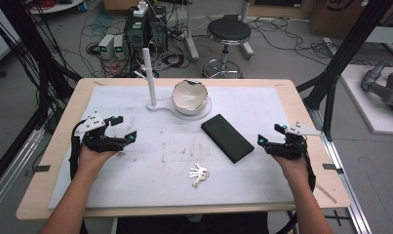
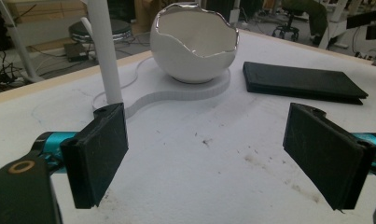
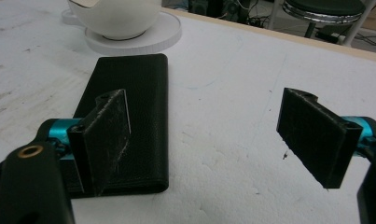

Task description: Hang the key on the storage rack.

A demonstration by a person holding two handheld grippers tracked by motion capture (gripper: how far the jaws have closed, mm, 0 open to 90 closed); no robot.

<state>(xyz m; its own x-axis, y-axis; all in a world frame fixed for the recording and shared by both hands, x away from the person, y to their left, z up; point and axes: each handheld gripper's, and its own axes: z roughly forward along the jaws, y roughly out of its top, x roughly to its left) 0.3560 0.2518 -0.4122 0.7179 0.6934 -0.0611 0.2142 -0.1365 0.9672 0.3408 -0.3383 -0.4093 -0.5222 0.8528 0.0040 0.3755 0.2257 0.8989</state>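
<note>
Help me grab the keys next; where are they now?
In the high view, the keys lie on the white mat near its front edge, just left of the black wallet, between both hands.

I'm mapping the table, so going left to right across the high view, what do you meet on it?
Left gripper → white post → cracked-egg bowl → keys → black wallet → right gripper.

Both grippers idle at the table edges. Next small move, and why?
Probably ease the right gripper forward-left toward the black wallet. Its jaws stand open and empty, and the right gripper view already has the wallet lying flat just ahead. The left gripper is open too, but nothing lies close to it.
</note>
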